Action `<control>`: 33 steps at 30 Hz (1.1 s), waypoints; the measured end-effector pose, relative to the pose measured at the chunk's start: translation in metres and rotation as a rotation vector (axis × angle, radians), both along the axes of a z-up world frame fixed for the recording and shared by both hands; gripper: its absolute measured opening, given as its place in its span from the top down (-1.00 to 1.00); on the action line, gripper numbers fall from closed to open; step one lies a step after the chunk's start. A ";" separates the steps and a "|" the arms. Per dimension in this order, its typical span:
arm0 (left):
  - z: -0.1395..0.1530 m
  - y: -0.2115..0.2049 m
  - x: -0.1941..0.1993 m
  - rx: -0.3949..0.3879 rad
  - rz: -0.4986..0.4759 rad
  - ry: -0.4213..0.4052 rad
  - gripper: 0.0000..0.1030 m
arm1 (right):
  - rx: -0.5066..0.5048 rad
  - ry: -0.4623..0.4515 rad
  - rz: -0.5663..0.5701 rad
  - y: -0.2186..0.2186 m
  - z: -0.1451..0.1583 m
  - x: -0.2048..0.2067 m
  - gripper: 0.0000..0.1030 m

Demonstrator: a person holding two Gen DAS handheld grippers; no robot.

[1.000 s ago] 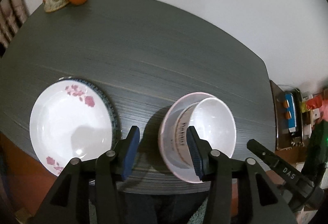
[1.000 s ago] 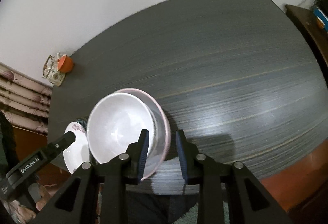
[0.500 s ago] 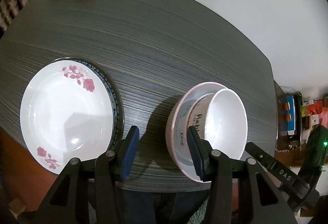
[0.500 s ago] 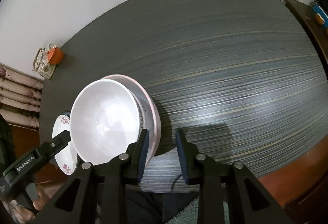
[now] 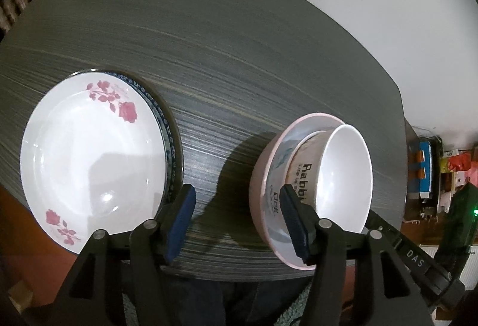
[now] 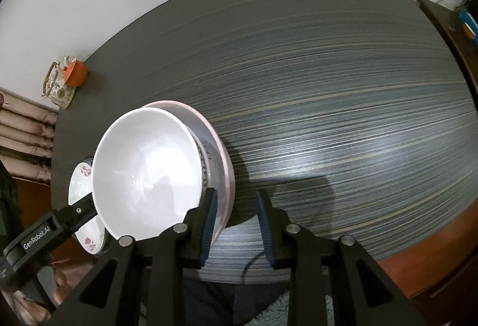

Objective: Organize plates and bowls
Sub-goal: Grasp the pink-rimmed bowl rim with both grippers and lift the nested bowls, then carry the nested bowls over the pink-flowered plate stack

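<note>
Left wrist view: my left gripper (image 5: 239, 218) and right gripper (image 6: 236, 220), both wide and empty, have closed in on the white bowl (image 5: 343, 179) nested in the pink bowl (image 5: 269, 185) at the tabletop's near edge. Beside them, the floral plate (image 5: 89, 152) sits stacked on the blue-rimmed plate (image 5: 170, 129), so sorting appears nearly complete.

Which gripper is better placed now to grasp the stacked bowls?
Probably the right gripper: its open jaws sit at the pink bowl rim. The left gripper opens over bare table between bowls and plates.
</note>
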State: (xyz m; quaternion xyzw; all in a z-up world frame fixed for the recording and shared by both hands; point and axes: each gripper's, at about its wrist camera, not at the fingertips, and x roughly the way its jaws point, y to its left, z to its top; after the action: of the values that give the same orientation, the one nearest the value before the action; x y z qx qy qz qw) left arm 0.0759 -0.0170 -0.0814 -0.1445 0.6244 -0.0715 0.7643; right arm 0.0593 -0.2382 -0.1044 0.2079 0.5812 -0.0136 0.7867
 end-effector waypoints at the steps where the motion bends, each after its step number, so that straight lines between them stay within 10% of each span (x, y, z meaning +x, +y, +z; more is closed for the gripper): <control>1: -0.002 -0.001 0.001 0.003 0.003 0.004 -0.05 | -0.002 0.003 0.000 0.001 -0.001 0.001 0.46; 33: -0.028 -0.007 0.011 -0.043 0.021 0.053 0.67 | 0.018 0.035 -0.007 0.000 -0.025 0.016 0.61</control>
State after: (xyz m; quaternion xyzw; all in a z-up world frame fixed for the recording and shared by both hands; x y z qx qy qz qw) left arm 0.0870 -0.0244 -0.1099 -0.1694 0.6411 -0.0732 0.7449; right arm 0.0753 -0.2380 -0.1293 0.2168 0.5941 -0.0149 0.7745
